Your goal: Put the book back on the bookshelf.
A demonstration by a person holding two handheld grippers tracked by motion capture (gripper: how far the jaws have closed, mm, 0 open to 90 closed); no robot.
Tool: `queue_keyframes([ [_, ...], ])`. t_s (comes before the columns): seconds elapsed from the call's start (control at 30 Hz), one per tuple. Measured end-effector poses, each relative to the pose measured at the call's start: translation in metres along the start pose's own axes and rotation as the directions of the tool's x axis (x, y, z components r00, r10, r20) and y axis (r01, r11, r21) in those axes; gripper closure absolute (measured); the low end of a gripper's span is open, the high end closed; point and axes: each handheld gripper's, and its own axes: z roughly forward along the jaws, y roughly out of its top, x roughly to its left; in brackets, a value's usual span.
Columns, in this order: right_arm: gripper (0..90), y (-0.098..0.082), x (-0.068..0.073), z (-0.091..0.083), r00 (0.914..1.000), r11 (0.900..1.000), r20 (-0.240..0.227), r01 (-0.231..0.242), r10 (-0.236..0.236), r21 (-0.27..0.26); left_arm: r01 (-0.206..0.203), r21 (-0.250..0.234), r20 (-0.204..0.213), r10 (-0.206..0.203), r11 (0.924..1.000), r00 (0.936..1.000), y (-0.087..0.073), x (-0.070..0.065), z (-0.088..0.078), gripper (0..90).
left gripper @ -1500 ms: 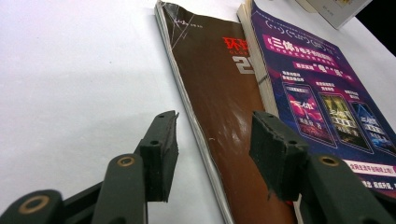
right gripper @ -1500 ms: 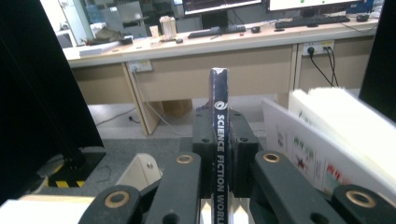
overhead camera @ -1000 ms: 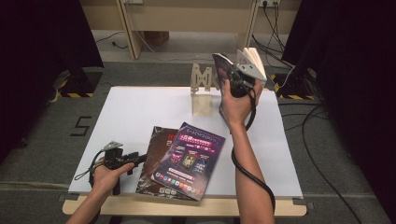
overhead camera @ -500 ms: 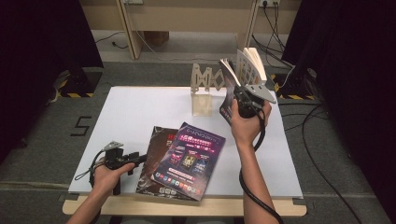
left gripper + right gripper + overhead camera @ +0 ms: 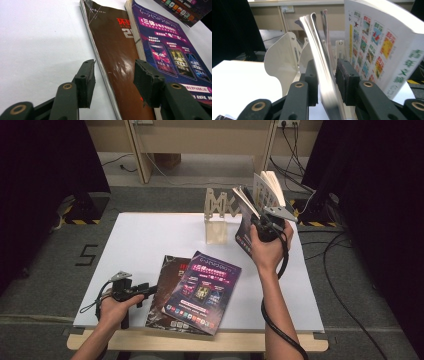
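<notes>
Right tool [image 5: 325,82] loosening around magazine [image 5: 322,75] | left tool [image 5: 113,80] apart beside brown book [image 5: 115,55]

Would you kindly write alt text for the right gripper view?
The right gripper has a thin magazine upright between its black jaws, which have just been opening. A thick white book stands at the right, a pale wooden rack behind on the white table.

A white table [image 5: 150,240] stands on grey carpet [image 5: 45,260] marked with a black "5" [image 5: 86,255]. Beyond it stands a wooden bench frame [image 5: 200,140] with cables [image 5: 295,145] trailing from a wall socket; black curtains [image 5: 45,180] hang at both sides.
</notes>
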Motion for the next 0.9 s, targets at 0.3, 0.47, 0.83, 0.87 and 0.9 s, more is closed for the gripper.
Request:
queue_keyframes([
  [0.3, 82.1, 0.015, 0.001, 0.008, 0.9982, 0.992, 0.024, 0.052, -0.055, 0.114, 0.000, 0.000, 0.003, 0.000, 1.0000, 1.0000, 0.000, 0.000, 0.000, 50.6],
  [0.47, 84.4, 0.019, -0.002, 0.004, 0.9988, 0.993, 0.021, 0.041, -0.044, 0.109, 0.000, -0.002, 0.006, 0.000, 1.0000, 1.0000, 0.000, 0.000, 0.001, 50.6],
  [0.83, 84.5, 0.022, 0.002, 0.008, 0.9996, 0.998, 0.020, 0.017, -0.018, 0.064, 0.003, -0.001, 0.001, -0.003, 1.0000, 1.0000, 0.000, 0.002, 0.001, 50.7],
  [0.87, 84.5, 0.023, 0.003, 0.009, 0.9997, 0.998, 0.021, 0.013, -0.015, 0.054, 0.002, 0.000, 0.002, -0.002, 1.0000, 1.0000, 0.000, 0.002, 0.000, 50.7],
  [0.9, 84.5, 0.024, 0.003, 0.009, 0.9997, 0.999, 0.023, 0.012, -0.013, 0.046, 0.002, 0.000, 0.004, -0.002, 1.0000, 1.0000, 0.000, 0.002, 0.001, 50.7],
])
